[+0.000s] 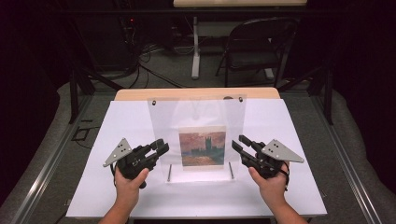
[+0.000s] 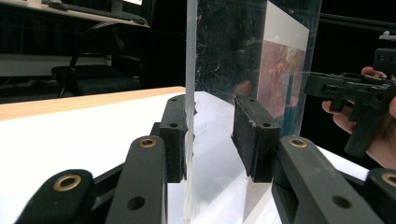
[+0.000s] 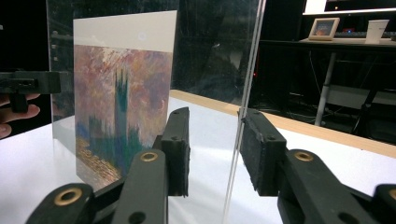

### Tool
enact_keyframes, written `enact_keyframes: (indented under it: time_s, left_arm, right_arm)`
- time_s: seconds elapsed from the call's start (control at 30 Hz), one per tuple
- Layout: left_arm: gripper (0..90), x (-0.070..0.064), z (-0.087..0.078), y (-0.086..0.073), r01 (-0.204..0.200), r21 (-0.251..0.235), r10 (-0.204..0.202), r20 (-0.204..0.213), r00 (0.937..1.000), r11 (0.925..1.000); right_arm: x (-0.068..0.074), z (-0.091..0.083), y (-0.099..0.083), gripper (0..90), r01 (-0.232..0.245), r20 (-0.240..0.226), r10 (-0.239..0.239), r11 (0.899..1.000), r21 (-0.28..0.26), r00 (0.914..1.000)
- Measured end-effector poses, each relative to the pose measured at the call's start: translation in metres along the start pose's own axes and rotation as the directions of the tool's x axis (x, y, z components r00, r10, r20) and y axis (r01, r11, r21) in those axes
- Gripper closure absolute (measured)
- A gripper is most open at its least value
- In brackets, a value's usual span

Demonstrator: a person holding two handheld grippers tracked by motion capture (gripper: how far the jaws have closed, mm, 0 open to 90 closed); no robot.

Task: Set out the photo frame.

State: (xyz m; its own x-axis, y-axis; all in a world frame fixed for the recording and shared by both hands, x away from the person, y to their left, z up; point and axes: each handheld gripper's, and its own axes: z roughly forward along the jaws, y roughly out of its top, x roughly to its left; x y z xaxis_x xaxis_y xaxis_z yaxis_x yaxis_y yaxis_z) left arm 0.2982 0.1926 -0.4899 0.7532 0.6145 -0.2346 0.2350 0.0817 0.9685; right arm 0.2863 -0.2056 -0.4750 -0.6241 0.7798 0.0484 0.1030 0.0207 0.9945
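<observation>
On white tabletop (image 1: 116,186), standing upright at centre: clear acrylic frame (image 1: 196,116) displaying painted print (image 1: 202,148), being bracketed by left gripper (image 1: 159,148) and right gripper (image 1: 239,145), jaws parted astride each side edge, not yet clamping, readying an even two-sided grip.

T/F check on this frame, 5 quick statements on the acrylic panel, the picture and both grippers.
1. The clear acrylic panel stands upright on the white table. True.
2. The left gripper has its fingers astride the panel's edge. True.
3. The right gripper is clamped shut on the panel. False: its fingers are open, with the panel edge between them and a gap on at least one side.
4. The painting print lies flat on the table. False: it stands upright at the panel.
5. A folding chair stands beyond the table. True.
</observation>
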Motion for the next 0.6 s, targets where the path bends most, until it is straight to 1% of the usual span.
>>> enact_keyframes:
  time_s: [0.1,0.2,0.3,0.37,0.47,0.53,0.6]
  left_arm:
    - [65.5,-0.002,-0.0011,-0.0008,-0.002,-0.004,0.002,-0.003,1.0,1.0]
    - [65.3,-0.0022,-0.0007,-0.0004,0.0,-0.004,0.0,-0.005,1.0,1.0]
    - [65.1,-0.0016,-0.0002,0.0001,0.002,0.0,-0.002,-0.002,1.0,1.0]
    - [64.8,-0.0012,0.0005,0.0011,0.002,0.005,-0.002,-0.003,1.0,1.0]
    - [64.4,-0.0007,0.0013,0.0016,0.011,0.006,-0.011,0.0,0.9999,0.9999]
    - [64.4,-0.0011,0.0014,0.0013,0.008,0.003,-0.008,-0.005,1.0,1.0]
    - [64.4,-0.0013,0.0011,0.0013,0.008,0.004,-0.008,-0.005,1.0,1.0]
  right_arm:
    - [0.0018,-0.004,-0.0006,66.1,0.006,0.003,-0.006,1.0,-0.002,1.0]
    - [0.0022,-0.0064,-0.0012,67.5,-0.009,0.001,0.009,1.0,-0.009,1.0]
    - [0.0024,-0.0075,-0.0018,67.9,-0.01,0.001,0.01,1.0,-0.011,0.9999]
    - [0.0027,-0.0081,-0.0024,68.5,-0.022,-0.002,0.022,1.0,-0.016,0.9998]
    - [0.0033,-0.0095,-0.003,68.5,-0.016,0.003,0.016,1.0,-0.017,0.9999]
    - [0.0036,-0.009,-0.0029,67.9,-0.001,0.007,0.001,1.0,-0.013,1.0]
    - [0.0038,-0.0088,-0.0032,67.8,-0.001,0.008,0.001,1.0,-0.013,1.0]
